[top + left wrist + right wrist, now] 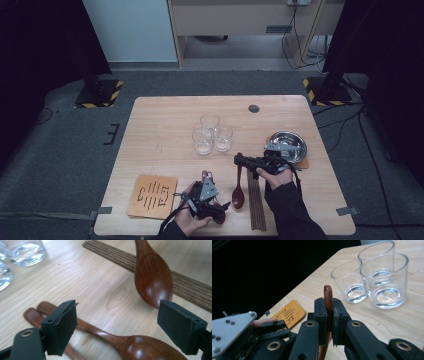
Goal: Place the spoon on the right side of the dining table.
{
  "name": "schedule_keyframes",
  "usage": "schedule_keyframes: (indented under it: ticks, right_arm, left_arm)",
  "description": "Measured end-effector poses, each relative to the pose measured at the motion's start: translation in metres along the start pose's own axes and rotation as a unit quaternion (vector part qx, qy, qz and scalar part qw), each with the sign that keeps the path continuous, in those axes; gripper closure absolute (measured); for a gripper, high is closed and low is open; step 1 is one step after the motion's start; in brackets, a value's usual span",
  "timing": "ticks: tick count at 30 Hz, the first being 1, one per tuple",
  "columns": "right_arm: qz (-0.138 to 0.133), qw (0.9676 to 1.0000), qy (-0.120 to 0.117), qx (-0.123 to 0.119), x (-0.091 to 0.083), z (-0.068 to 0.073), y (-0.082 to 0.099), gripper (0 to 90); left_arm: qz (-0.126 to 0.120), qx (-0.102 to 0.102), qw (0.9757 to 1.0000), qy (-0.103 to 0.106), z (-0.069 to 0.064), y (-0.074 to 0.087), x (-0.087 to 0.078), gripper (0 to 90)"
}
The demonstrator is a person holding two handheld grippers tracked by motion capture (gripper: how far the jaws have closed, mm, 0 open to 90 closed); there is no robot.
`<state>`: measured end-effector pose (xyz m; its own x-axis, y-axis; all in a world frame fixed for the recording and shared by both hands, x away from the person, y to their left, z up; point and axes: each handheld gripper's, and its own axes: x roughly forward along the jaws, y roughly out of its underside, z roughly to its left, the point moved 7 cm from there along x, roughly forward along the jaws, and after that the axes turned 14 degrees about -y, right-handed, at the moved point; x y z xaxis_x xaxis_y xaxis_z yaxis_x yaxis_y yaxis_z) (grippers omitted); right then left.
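Right gripper (329, 315) clamped on upper wooden spoon's handle (327, 296). Left gripper (117, 327) jaws open, straddling lower wooden spoon (125, 345) on table (95, 282), pads not touching it.

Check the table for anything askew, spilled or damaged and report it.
Nothing spilled or broken. The three clear glass tumblers stand upright and empty. One oddity: the dark wooden spoon lies with its handle end pinched in the right gripper, while two more brown wooden spoons lie crossed beneath the left gripper.
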<state>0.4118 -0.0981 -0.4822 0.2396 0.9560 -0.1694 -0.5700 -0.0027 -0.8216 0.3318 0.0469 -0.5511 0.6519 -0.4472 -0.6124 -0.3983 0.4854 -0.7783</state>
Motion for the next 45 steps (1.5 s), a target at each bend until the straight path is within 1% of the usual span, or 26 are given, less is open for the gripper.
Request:
schedule_keyframes:
  ticks: [5,9,12,22,26,34,36,37,42,45]
  right_arm:
    - [-0.012,0.9999,0.008,-0.005,-0.005,-0.001,-0.005,84.8]
    - [-0.015,0.9998,0.011,-0.012,-0.007,-0.001,-0.008,84.8]
    - [-0.021,0.9995,0.016,-0.02,-0.008,-0.002,-0.012,84.8]
    - [-0.036,0.9984,0.031,-0.031,-0.016,-0.005,-0.019,84.7]
    - [-0.039,0.998,0.036,-0.034,-0.018,-0.006,-0.021,84.8]
    - [-0.048,0.9969,0.044,-0.044,-0.022,-0.006,-0.025,84.8]
    - [-0.051,0.9966,0.048,-0.044,-0.024,-0.007,-0.026,84.7]
    - [-0.052,0.9964,0.049,-0.045,-0.025,-0.007,-0.027,84.8]
    - [-0.062,0.9954,0.054,-0.048,-0.029,-0.008,-0.03,84.8]
    - [-0.061,0.9952,0.057,-0.051,-0.03,-0.008,-0.031,84.8]
  left_arm:
    - [-0.005,-0.013,0.9999,-0.007,0.011,-0.001,-0.006,15.7]
    - [-0.011,-0.024,0.9996,-0.014,0.02,-0.002,-0.012,15.9]
    - [-0.014,-0.031,0.9992,-0.021,0.028,0.0,-0.016,15.9]
    - [-0.017,-0.055,0.9975,-0.042,0.053,0.007,-0.027,15.8]
    - [-0.017,-0.065,0.9964,-0.052,0.064,0.011,-0.031,15.8]
    - [-0.016,-0.087,0.9934,-0.074,0.086,0.019,-0.037,15.8]
    - [-0.015,-0.089,0.9927,-0.08,0.091,0.021,-0.039,15.8]
    - [-0.014,-0.093,0.9921,-0.083,0.094,0.023,-0.04,15.8]
    - [-0.008,-0.101,0.9901,-0.097,0.108,0.032,-0.044,15.7]
    - [-0.002,-0.106,0.9887,-0.105,0.116,0.039,-0.046,15.5]
